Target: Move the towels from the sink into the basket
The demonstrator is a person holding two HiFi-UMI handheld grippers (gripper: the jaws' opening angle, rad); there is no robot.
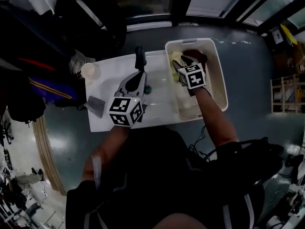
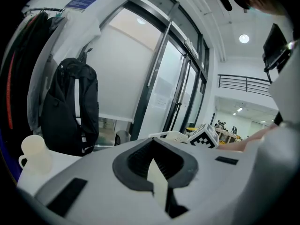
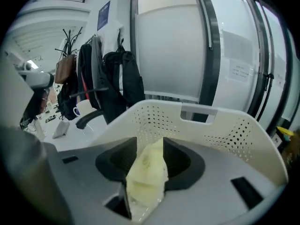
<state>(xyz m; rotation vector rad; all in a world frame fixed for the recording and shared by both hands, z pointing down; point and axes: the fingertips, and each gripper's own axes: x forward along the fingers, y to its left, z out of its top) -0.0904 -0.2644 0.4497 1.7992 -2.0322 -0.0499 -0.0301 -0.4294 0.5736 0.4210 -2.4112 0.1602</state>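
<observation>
Towel (image 3: 146,177), pale yellow, sits loosely between the right gripper's (image 3: 150,148) parted jaws, with the basket (image 3: 220,118) wall just ahead; it may cling to a pad and ride back out. Left gripper (image 2: 153,165), jaws slightly apart, holds nothing

The head view is dim and underexposed: dark areas sink to near black, and only the white table (image 1: 159,106) and basket (image 1: 223,87) read clearly. Both gripper views are much brighter, lit by round ceiling lamps (image 2: 243,38) and a pale glow through frosted glass (image 3: 168,50). All three views bend strongly at the edges, with black corners. Whatever sits nearest the lens in the gripper views is soft.
</observation>
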